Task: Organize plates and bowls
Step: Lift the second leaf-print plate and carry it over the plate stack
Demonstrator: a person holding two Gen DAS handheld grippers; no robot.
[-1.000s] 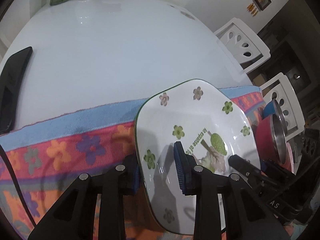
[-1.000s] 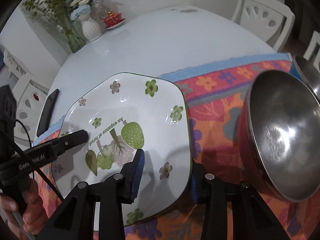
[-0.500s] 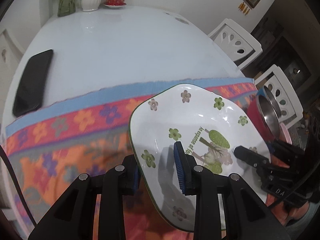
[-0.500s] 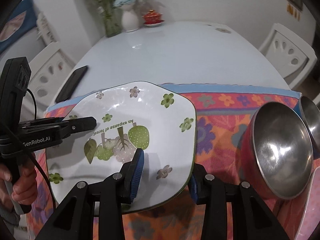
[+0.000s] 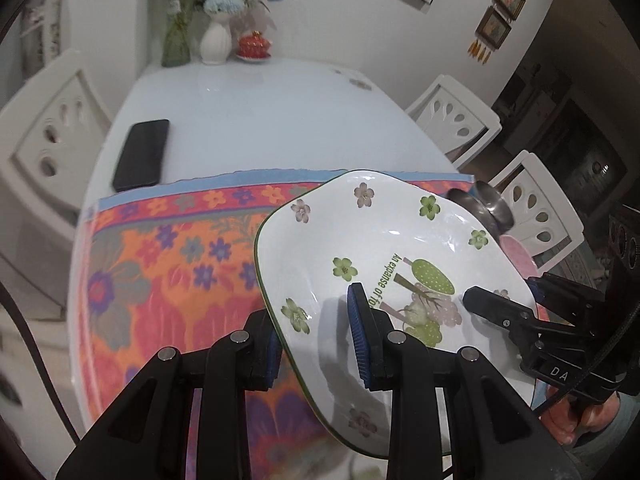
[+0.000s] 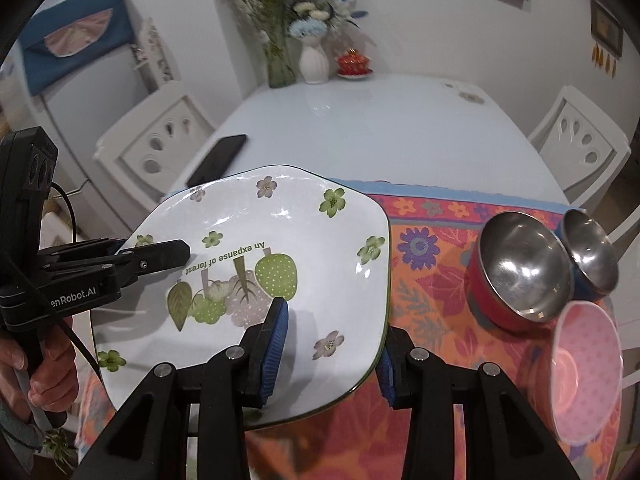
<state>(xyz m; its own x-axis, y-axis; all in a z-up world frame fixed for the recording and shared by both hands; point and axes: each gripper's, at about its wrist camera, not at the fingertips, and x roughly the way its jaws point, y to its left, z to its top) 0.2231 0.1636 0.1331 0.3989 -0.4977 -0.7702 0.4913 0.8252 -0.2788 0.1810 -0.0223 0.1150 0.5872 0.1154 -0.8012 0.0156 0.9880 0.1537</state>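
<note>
Both hand-held grippers, left (image 5: 316, 340) and right (image 6: 332, 350), pinch opposite rims of the floral plate (image 6: 256, 280); it has risen well above the table's near edge (image 6: 432, 280); likely bound for stacking.

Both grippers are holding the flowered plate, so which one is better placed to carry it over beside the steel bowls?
Right, probably. The right gripper clamps the flowered plate on the edge nearest the red steel bowl and pink bowl. The left gripper grips the far edge.
</note>
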